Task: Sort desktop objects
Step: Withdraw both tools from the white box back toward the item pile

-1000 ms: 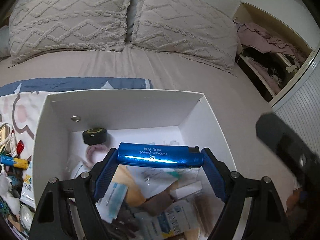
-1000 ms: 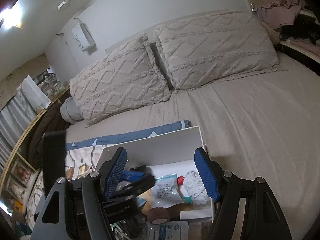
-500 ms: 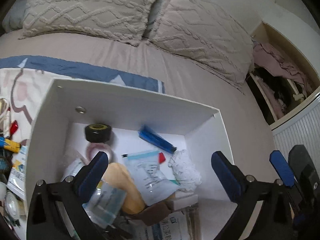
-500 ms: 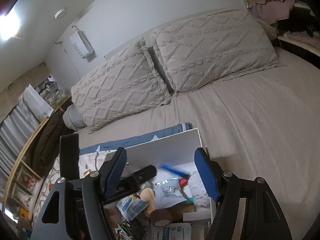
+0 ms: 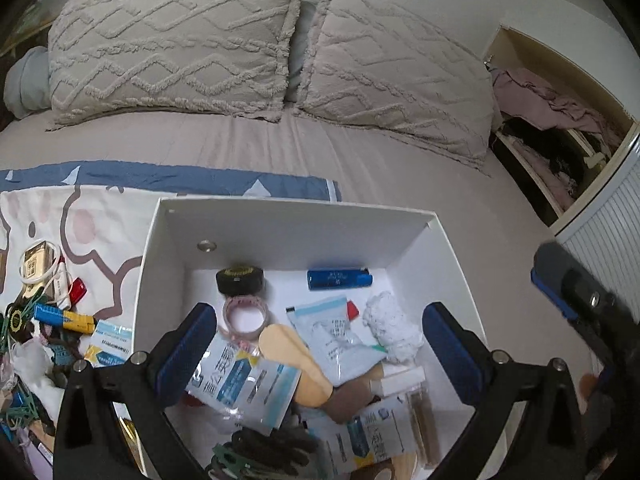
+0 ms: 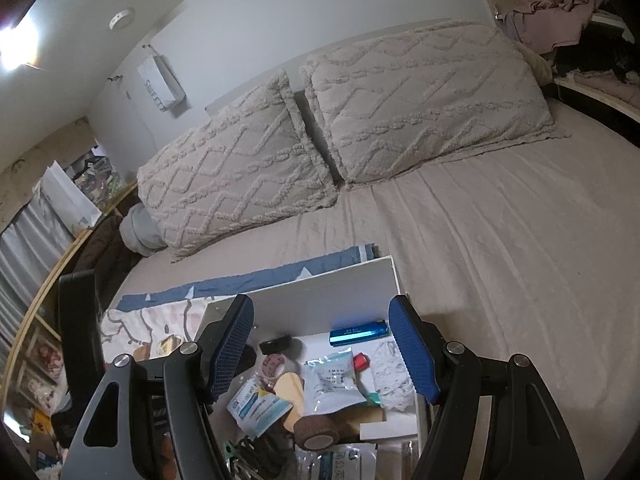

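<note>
A: Beige bedsheet, two knitted pillows behind, and the white open cardboard box [image 5: 280, 224] sits crammed with odds and ends.

B: Left gripper [image 5: 320, 344] hangs released, jaws just spread wide, nothing between them. The shiny blue cylindrical lighter [image 5: 339, 279] lies flat by the box's far wall.

A: Right gripper [image 6: 320, 348]?

B: Half open, empty, over the box.

A: Risk?

B: Reaching left for that loose pile [image 5: 52, 320], the wide jaws could well snag the box's edge.
</note>
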